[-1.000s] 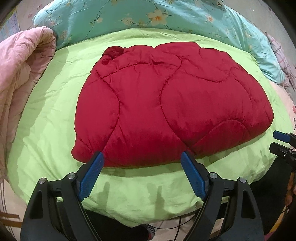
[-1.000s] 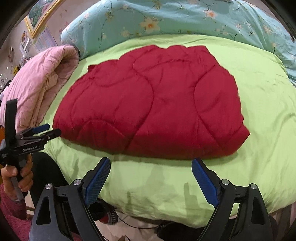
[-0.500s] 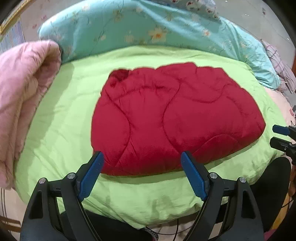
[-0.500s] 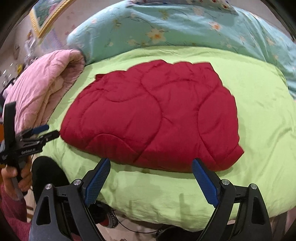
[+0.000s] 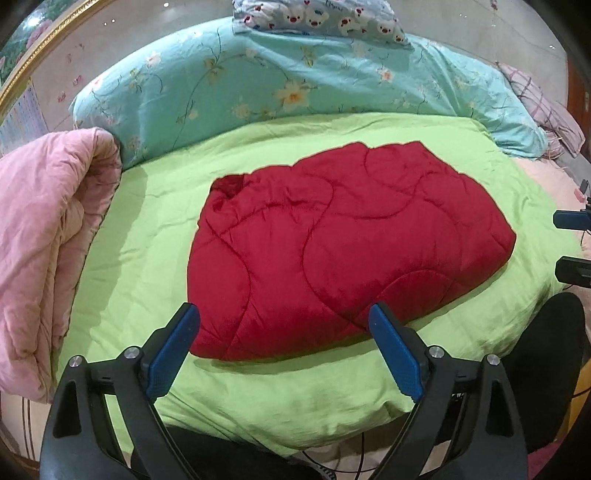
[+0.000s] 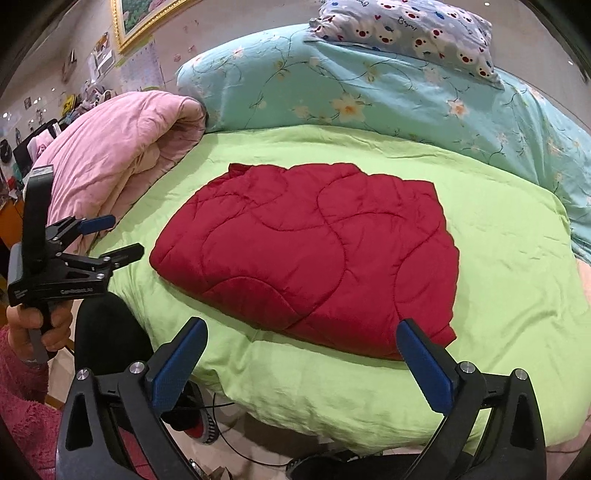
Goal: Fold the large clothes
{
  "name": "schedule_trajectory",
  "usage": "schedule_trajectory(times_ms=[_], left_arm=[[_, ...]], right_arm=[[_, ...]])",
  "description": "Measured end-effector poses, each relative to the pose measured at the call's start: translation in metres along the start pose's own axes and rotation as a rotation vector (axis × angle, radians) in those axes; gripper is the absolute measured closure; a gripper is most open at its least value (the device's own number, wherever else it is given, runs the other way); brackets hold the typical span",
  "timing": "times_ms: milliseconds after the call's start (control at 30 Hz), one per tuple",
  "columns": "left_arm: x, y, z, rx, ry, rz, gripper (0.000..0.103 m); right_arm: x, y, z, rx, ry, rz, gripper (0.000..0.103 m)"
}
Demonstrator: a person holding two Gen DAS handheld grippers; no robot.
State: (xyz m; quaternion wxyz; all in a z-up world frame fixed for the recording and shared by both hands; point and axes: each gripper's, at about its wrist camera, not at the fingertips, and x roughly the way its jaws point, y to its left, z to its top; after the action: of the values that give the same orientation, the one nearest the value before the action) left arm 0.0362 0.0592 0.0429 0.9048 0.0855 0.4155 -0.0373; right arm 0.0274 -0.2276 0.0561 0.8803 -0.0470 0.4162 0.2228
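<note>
A red quilted garment point(image 5: 343, 251) lies folded into a thick flat bundle on the lime-green bed cover point(image 5: 147, 206); it also shows in the right wrist view point(image 6: 314, 254). My left gripper point(image 5: 284, 347) is open and empty, held off the bed's near edge, short of the bundle. My right gripper point(image 6: 303, 358) is open and empty, also back from the bed's near edge. The left gripper shows in the right wrist view point(image 6: 107, 236), held in a hand at the left. The right gripper's fingertips point(image 5: 570, 219) show at the right edge of the left wrist view.
A rolled pink quilt point(image 5: 44, 236) lies at the bed's left side. A turquoise floral duvet point(image 5: 295, 81) and a bear-print pillow point(image 6: 410, 29) lie along the far side. Cables and a shoe point(image 6: 203, 424) lie on the floor below the bed edge.
Both grippers have pulled back and up from the red bundle, which now looks smaller and farther. Both stay open. The bundle has not moved.
</note>
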Motion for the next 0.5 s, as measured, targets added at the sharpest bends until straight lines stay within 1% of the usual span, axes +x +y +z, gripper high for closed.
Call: schedule_trajectory(times_ms=[233,500], left_arm=[[0.006,-0.001,-0.006,-0.017,0.018,0.016,0.01],[0.019,-0.002,-0.008,-0.028,0.034,0.016,0.01]], right_arm=[[0.018,-0.003,-0.006,0.03,0.026,0.014,0.0],[0.036,-0.01,-0.01,0.052,0.035,-0.009,0.0]])
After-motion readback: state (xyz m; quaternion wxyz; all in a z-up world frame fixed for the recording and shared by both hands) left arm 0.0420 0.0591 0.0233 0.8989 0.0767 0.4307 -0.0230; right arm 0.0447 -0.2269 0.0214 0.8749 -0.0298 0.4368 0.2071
